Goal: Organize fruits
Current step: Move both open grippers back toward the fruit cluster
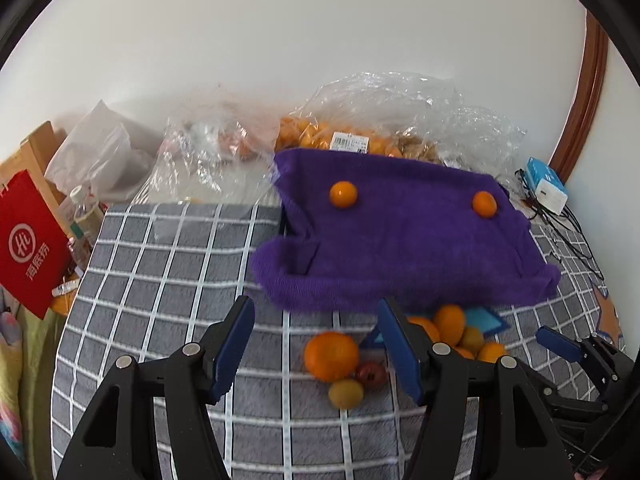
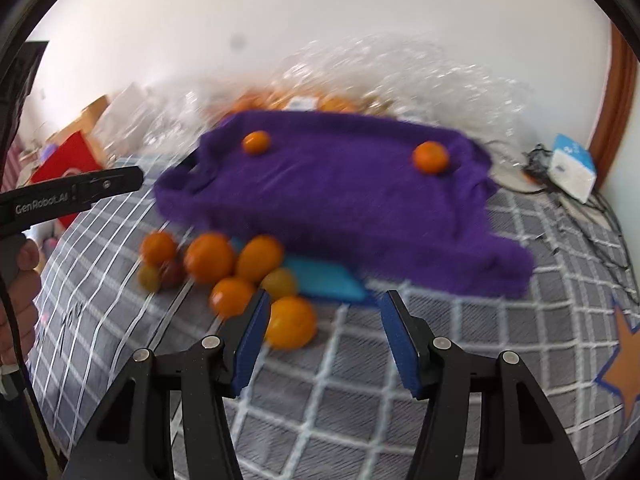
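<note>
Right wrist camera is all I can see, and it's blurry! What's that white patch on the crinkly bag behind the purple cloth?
Observer: It's a printed barcode label on the clear bag, which holds small oranges.
Operator: Is anything next to the red thing on the left?
Observer: Yes, a plastic bottle stands right beside the red bag, on its wall side.
Operator: Does the red bag have a picture on it?
Observer: It has a round white logo with white characters printed next to it.
</note>
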Demonstrator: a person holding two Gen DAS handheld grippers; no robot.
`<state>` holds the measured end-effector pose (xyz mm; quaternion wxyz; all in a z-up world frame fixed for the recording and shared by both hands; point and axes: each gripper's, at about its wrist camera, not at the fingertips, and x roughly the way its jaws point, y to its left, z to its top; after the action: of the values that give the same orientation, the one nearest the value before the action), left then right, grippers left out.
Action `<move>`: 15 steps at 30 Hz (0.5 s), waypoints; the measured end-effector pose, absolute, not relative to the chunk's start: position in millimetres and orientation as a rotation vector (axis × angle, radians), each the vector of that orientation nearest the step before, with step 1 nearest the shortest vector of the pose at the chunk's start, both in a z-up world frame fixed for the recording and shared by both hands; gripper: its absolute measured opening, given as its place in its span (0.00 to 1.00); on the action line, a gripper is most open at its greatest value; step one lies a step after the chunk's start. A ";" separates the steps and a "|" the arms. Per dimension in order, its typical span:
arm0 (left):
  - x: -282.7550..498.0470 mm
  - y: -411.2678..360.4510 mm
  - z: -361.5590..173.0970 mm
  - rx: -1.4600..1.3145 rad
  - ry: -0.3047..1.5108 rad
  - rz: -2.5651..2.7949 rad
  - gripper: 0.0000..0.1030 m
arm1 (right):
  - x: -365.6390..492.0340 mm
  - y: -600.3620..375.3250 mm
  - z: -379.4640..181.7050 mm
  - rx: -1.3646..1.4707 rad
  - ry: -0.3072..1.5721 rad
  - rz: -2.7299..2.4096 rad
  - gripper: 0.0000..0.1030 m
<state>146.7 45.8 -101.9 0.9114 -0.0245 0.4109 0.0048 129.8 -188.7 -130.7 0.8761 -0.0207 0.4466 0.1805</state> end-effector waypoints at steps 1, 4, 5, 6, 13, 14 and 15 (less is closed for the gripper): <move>143.9 46.0 -102.7 -0.047 0.847 0.015 0.60 | 125.3 -184.6 -134.8 -0.049 0.936 0.387 0.56; 131.2 46.7 -105.1 -0.032 0.840 0.029 0.60 | 118.7 -174.8 -144.7 -0.080 0.957 0.387 0.56; 128.5 47.2 -104.9 -0.031 0.840 0.030 0.60 | 118.2 -172.4 -147.9 -0.088 0.960 0.383 0.56; 126.3 48.3 -104.5 -0.030 0.840 0.033 0.60 | 119.2 -171.0 -151.4 -0.092 0.965 0.372 0.56; 108.0 66.9 -111.2 -0.068 0.810 0.032 0.60 | 126.1 -175.9 -164.5 -0.082 0.977 0.335 0.23; 107.4 68.9 -113.5 -0.077 0.814 0.029 0.60 | 125.0 -179.3 -163.0 -0.074 0.972 0.334 0.21; 106.8 71.5 -117.3 -0.090 0.824 0.021 0.60 | 124.3 -184.8 -160.5 -0.060 0.966 0.326 0.21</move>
<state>106.8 71.5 -117.3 0.9153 -0.0439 0.4002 0.0103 124.3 -184.8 -160.5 0.8725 -0.0286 0.4622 0.1560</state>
